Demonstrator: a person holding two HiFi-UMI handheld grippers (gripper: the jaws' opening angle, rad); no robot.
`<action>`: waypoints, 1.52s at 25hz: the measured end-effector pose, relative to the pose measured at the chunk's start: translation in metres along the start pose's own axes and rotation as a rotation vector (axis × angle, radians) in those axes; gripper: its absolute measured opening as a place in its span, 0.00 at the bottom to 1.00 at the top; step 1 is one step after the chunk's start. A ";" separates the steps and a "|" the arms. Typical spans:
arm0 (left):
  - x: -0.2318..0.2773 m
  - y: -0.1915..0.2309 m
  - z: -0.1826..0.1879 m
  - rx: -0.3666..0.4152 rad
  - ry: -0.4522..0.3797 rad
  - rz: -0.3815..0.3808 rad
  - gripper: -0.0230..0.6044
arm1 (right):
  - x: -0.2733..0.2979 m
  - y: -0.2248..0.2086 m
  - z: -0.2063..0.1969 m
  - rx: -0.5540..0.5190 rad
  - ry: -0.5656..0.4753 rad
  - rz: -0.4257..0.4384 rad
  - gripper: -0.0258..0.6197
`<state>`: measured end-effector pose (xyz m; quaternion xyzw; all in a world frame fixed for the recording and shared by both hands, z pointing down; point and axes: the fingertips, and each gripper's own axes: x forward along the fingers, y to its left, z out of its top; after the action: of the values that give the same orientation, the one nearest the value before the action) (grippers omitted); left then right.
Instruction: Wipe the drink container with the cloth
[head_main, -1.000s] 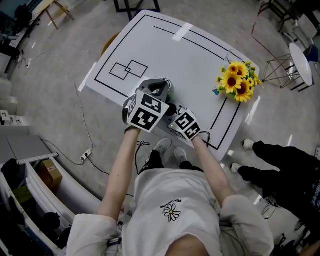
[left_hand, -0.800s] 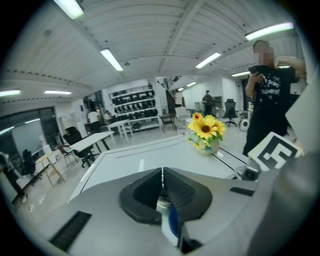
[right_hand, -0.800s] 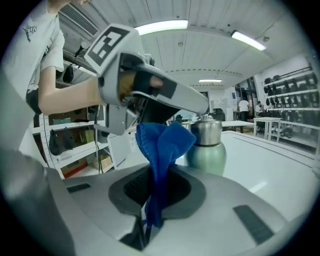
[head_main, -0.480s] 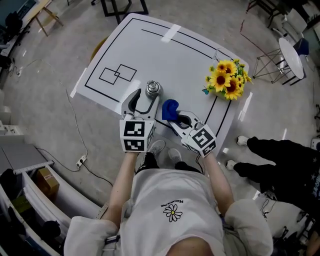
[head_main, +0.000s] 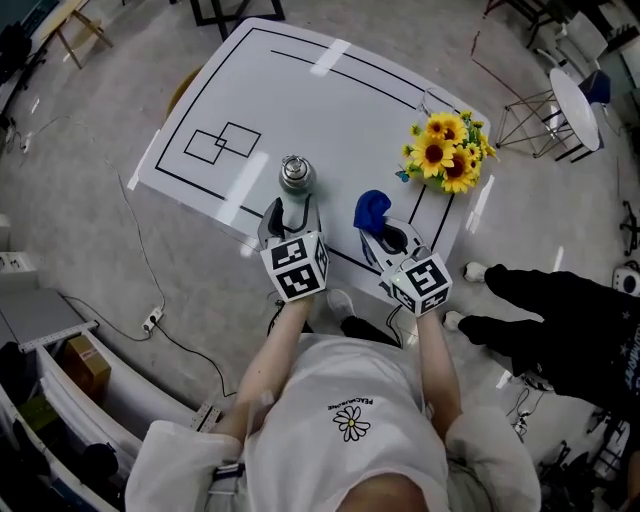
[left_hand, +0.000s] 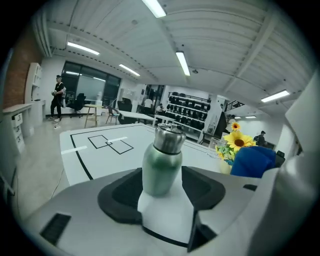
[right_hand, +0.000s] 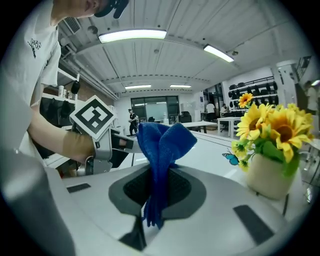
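Observation:
A green drink bottle (head_main: 295, 176) with a steel cap stands upright on the white table (head_main: 330, 110). My left gripper (head_main: 288, 208) is open just behind it, with its fingertips short of the bottle and not touching it. In the left gripper view the bottle (left_hand: 162, 160) rises beyond the gap of the left gripper (left_hand: 164, 200). To the right, my right gripper (head_main: 386, 236) is shut on a blue cloth (head_main: 371, 208). The cloth (right_hand: 162, 145) sticks up bunched out of the right gripper (right_hand: 157, 192).
A vase of sunflowers (head_main: 445, 152) stands at the table's right side, close to the cloth (right_hand: 270, 150). Black tape lines and two squares (head_main: 222, 145) mark the tabletop. A person in black (head_main: 560, 320) stands on the floor at the right.
The left gripper, earlier raised over the bottle, has let it go and opened. Both grippers have drawn back toward the table's near edge, the cloth shifting right.

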<state>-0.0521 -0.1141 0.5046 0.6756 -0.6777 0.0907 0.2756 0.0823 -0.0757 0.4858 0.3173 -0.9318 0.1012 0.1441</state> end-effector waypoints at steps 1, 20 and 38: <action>0.003 -0.001 -0.002 -0.005 0.004 0.013 0.42 | -0.001 -0.001 0.000 0.002 -0.001 -0.008 0.10; 0.031 0.004 -0.018 -0.012 0.024 0.260 0.54 | -0.043 -0.012 -0.029 0.048 0.041 -0.036 0.10; -0.006 0.062 -0.026 0.083 0.022 0.184 0.58 | -0.002 0.003 -0.019 0.040 0.040 0.026 0.10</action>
<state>-0.1057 -0.0915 0.5386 0.6205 -0.7295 0.1510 0.2449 0.0858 -0.0664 0.5023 0.3059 -0.9306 0.1280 0.1550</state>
